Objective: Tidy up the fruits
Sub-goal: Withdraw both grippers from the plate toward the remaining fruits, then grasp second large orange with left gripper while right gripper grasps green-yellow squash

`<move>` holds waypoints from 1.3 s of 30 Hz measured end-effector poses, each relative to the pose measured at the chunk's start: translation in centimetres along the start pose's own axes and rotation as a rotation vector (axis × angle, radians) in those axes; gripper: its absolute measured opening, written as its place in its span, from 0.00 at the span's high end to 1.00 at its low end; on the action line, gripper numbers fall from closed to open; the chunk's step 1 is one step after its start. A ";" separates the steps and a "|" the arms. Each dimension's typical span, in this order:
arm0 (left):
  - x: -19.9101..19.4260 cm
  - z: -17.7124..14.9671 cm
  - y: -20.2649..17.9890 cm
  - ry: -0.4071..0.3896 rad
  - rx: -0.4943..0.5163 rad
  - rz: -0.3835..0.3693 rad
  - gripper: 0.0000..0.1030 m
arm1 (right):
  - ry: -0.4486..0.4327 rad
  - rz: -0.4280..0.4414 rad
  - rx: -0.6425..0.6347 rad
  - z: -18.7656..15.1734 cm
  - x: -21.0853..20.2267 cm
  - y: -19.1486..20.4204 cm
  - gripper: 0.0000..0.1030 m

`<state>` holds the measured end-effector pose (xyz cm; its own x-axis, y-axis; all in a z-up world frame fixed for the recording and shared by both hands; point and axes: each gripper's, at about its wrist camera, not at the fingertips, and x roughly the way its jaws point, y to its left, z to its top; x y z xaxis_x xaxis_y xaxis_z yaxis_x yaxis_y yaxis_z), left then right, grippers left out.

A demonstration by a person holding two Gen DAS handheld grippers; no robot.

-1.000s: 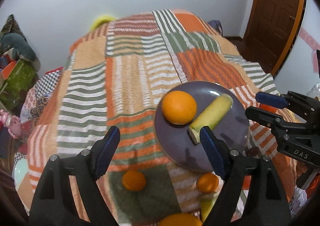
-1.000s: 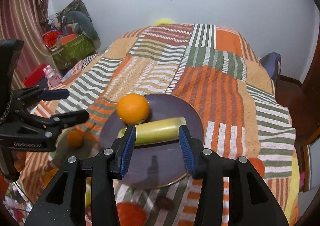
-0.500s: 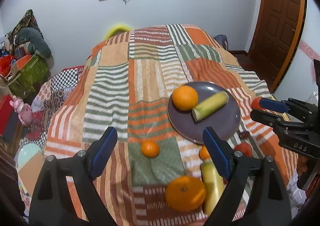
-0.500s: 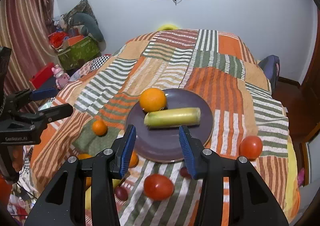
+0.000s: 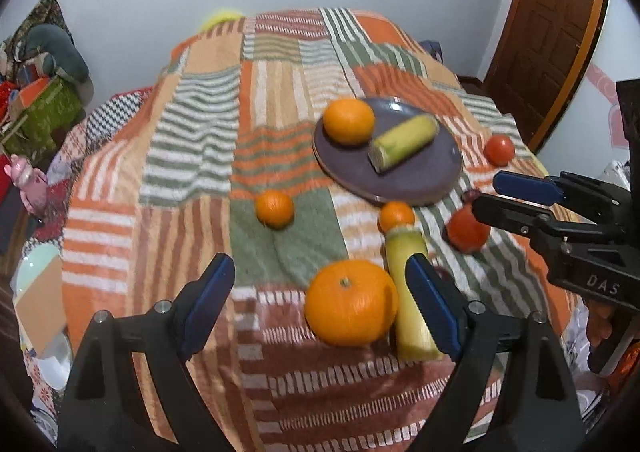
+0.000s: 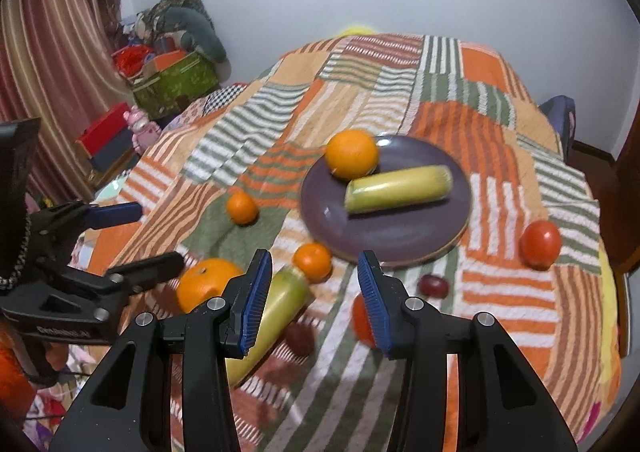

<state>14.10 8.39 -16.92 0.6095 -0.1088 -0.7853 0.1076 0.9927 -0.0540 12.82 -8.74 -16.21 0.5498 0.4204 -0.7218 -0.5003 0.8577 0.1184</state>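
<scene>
While both the left gripper [image 5: 320,300] and right gripper [image 6: 312,300] hang wide open and empty, we see risk. Round oranges like the big orange [image 5: 351,302] could roll off the soft blanket [image 5: 192,156] if nudged, or knock the plate [image 5: 420,184].

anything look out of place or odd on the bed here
Nothing is spilled or damaged. Only the big orange and one yellow-green corn cob sit on the purple plate; the other fruits lie scattered on the striped quilt. Both grippers are open, holding nothing.

"DAS" on right gripper [image 5: 516,198] body (only legible txt).
</scene>
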 end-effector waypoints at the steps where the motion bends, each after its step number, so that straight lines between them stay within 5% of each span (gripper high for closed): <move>1: 0.4 -0.3 -0.1 0.009 0.002 -0.002 0.15 | 0.007 0.004 0.000 -0.2 0.1 0.1 0.60; 21: 5.2 -2.8 -0.4 0.094 -0.021 -0.076 0.15 | 0.150 0.064 -0.008 -2.0 3.8 1.8 0.72; 26: 4.9 -3.1 -0.2 0.084 -0.019 -0.156 0.33 | 0.184 0.077 0.015 -1.9 4.8 1.8 0.72; 39: 2.7 -4.6 2.5 0.048 -0.082 -0.125 0.35 | 0.203 0.058 -0.010 -1.5 5.9 2.5 0.66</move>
<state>12.41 10.84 -21.98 0.5573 -0.2310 -0.7975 0.1143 0.9727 -0.2019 13.86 -4.58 -21.17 0.3739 0.4001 -0.8367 -0.5343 0.8303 0.1583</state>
